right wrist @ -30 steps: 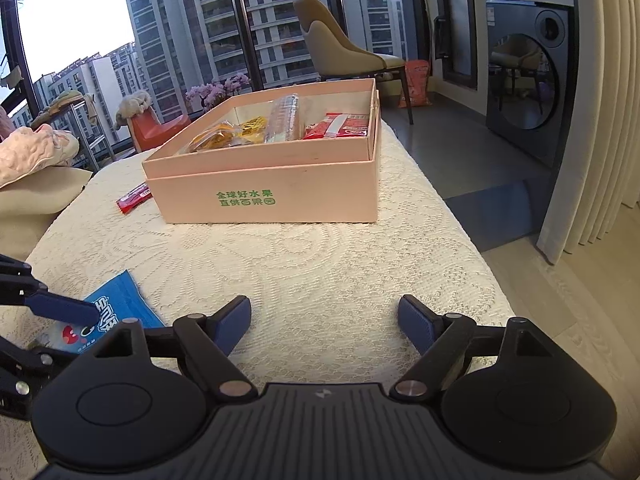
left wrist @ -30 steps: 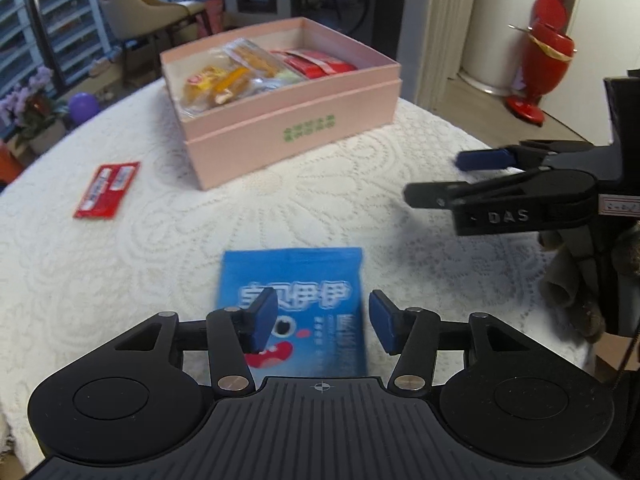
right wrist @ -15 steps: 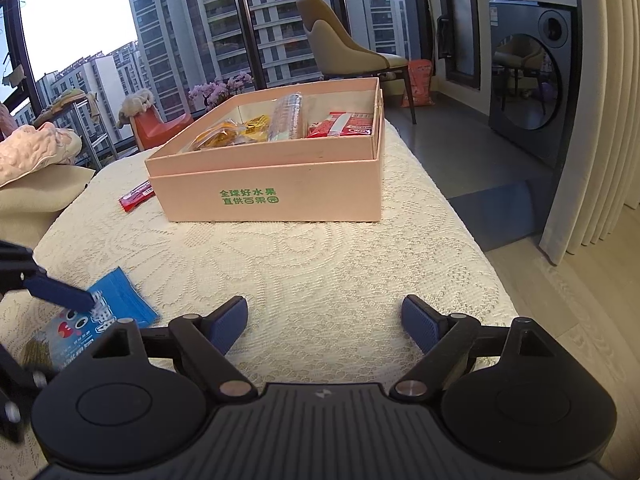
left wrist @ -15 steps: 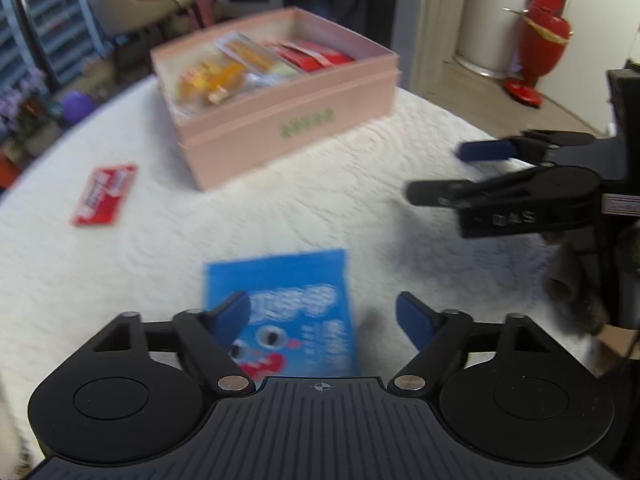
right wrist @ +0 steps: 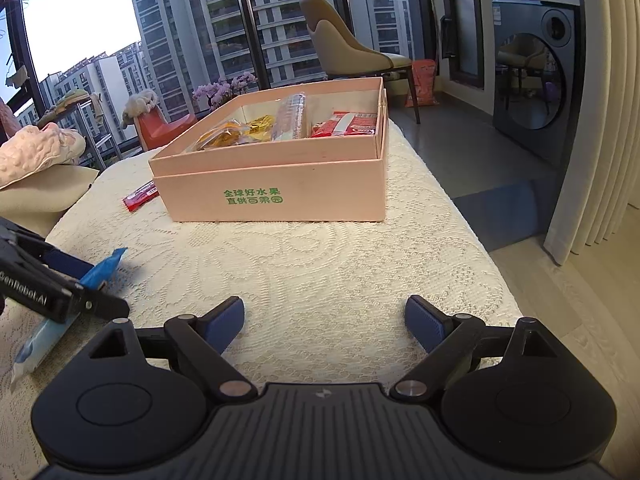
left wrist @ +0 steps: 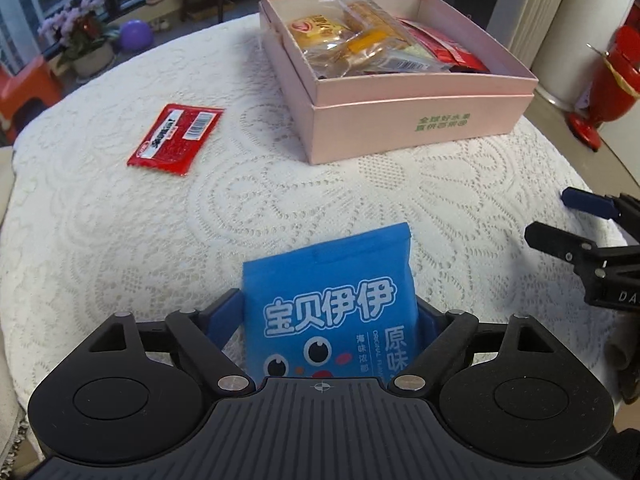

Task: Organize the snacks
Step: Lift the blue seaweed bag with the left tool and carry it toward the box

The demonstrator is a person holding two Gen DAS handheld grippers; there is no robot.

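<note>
The round table under a cream lace tablecloth (left wrist: 120, 240) spreads out ahead of both grippers. Well ahead of them stands the pink rectangular cardboard box (left wrist: 400, 128) with green print on its front wall, open on top; it holds clear-wrapped yellow pastries (left wrist: 344, 44) on the side towards the left gripper and a red foil snack pack (right wrist: 348, 125) on the far side from it.

The left gripper (left wrist: 330, 316) points steeply down at the cloth, its jaws opening wide. Between them lies the blue snack bag (left wrist: 332, 288) with white characters and a cartoon face; the blue pads (left wrist: 226, 314) stand at its two side edges, and the pictures do not settle whether they press on it. From the right wrist view the bag reads as slanting under that gripper, one corner raised.

The right gripper (right wrist: 324, 320) hovers to the right of the left one, jaws opening, with only bare cloth between them.

A small flat red sachet (left wrist: 176, 140) with a barcode lies ahead and left of the left gripper, apart from the box.
</note>
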